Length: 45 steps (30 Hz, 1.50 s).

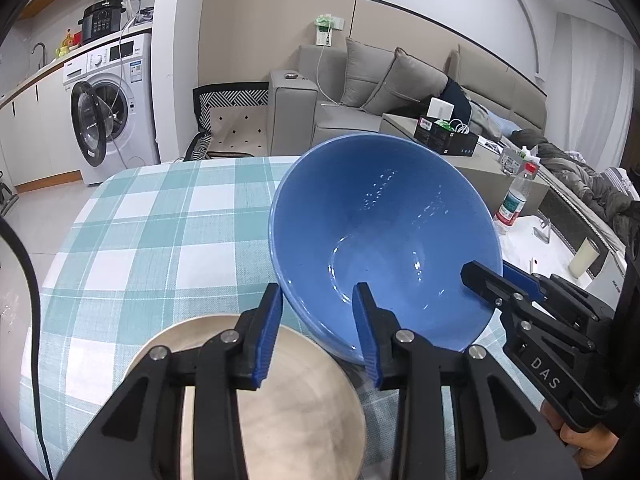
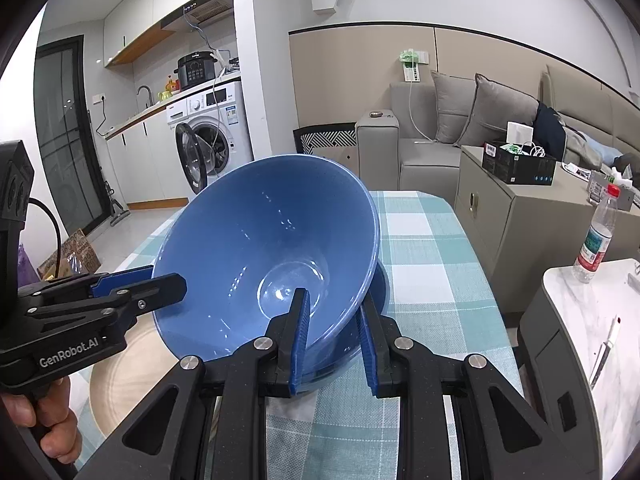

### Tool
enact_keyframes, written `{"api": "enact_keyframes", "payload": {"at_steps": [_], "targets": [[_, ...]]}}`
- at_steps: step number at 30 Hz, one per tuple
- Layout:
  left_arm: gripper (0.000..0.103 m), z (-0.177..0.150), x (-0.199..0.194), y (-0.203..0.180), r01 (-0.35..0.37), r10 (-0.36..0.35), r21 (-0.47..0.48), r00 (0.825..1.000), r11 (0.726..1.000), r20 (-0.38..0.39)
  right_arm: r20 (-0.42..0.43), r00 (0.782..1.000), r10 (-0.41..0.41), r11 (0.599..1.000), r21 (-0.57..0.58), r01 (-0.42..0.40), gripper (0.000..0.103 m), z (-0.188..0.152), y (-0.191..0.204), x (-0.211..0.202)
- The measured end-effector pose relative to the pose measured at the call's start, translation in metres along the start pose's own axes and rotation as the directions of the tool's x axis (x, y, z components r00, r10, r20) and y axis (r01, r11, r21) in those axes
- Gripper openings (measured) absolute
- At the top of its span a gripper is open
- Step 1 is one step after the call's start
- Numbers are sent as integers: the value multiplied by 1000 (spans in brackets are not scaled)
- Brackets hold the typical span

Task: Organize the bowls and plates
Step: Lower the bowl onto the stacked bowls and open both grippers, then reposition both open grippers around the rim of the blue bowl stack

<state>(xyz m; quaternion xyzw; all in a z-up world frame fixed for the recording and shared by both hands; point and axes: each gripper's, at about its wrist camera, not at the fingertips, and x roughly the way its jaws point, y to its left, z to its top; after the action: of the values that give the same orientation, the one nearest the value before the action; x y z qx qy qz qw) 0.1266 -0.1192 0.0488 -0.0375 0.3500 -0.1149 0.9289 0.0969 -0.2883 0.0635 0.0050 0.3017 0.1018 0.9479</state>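
Glossy blue bowl [image 1: 384,236], tilted; both claws, left [image 1: 320,300] and right [image 2: 334,312], pinch its rim.

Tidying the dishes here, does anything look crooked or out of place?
The blue bowl is tipped steeply on its side, rim gripped by both the left claw and the right claw. Behind, the washing machine door hangs open.

A home, open-plan: a washer [image 1: 116,108] under a kitchen counter [image 2: 132,120], a grey sofa [image 1: 360,96] with cushions, and a checked-cloth desk [image 1: 160,220].
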Motion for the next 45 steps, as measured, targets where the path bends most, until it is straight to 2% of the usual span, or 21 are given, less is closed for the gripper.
{"api": "enact_keyframes", "payload": {"at_steps": [16,24,28,30,33,34,36,37,38,39,40,42,45], "targets": [[35,0,25,3,-33,34,15,998,999,-47,-35,999,5,1000,12,-5,23,4,-3,16],[35,1,25,3,-26,27,19,999,999,-48,-48,998,-29,1000,-9,28,24,3,-2,21],[35,2,23,1,-33,34,36,999,999,-42,-47,998,-29,1000,5,29,32,4,-6,19],[35,3,23,1,-31,32,36,998,999,-46,-50,998,-25,1000,8,25,33,4,-9,18],[37,2,23,2,-26,28,33,998,999,-52,-41,999,-24,1000,5,25,43,4,-12,14],[38,2,22,3,-24,25,31,998,999,-54,-36,999,-21,1000,4,21,51,4,-13,13],[42,3,22,3,-20,21,30,998,999,-56,-31,999,-20,1000,1,20,56,4,-15,9],[46,3,21,4,-19,21,31,998,999,-56,-31,999,-22,1000,2,22,65,4,-17,8],[48,3,21,4,-19,21,30,998,999,-54,-30,999,-23,1000,7,24,80,4,-19,6],[52,2,20,4,-20,22,31,998,999,-51,-28,999,-22,1000,12,22,85,3,-21,5],[57,2,19,4,-21,23,32,999,999,-48,-22,1000,-18,1000,24,19,87,3,-25,3],[58,2,16,5,-18,19,34,999,999,-40,-27,1000,2,998,55,0,89,3,-32,2],[62,3,15,7,-19,20,37,999,999,-44,-20,1000,8,996,92,-6,97,4,-42,-2]]}}
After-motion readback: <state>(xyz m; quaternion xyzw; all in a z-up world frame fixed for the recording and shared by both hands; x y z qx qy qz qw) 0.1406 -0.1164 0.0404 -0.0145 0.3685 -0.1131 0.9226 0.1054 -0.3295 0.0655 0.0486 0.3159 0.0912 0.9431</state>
